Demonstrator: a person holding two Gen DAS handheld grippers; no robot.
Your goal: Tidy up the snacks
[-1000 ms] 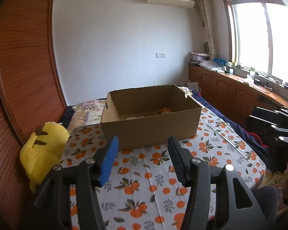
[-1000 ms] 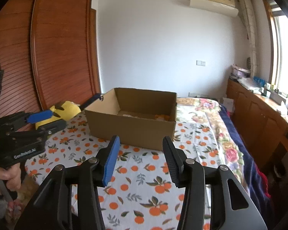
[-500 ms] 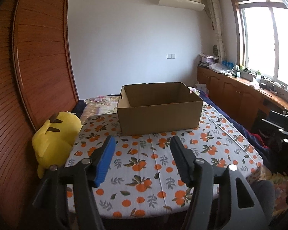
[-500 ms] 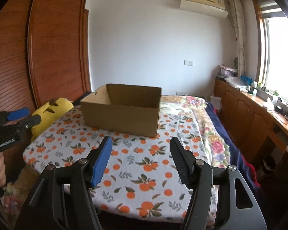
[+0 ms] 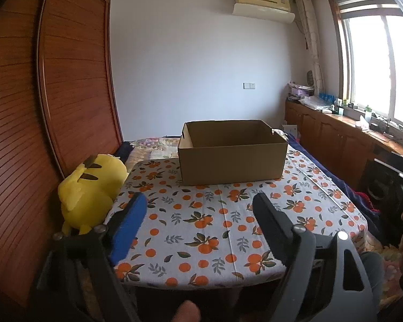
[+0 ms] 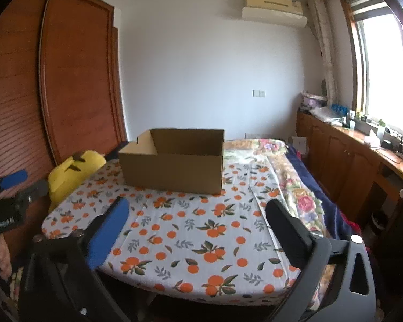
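Now the cardboard box [image 5: 232, 153] is sitting at the far end of the orange-print tablecloth [image 5: 215, 228], its inside hidden from this lower angle, so whether snacks are lying in it cannot be told. Both cameras are pulling back from it compared with a second ago. The left gripper [image 5: 198, 209] and right gripper [image 6: 197, 214] are hanging spread, grasping nothing, likely between placements. A yellow plush [image 5: 90, 187] is sitting beside the table.

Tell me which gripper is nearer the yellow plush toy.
Left. The left gripper hangs off the table's near edge, close beside the yellow plush toy; the right gripper sits farther right, the toy well off its left.
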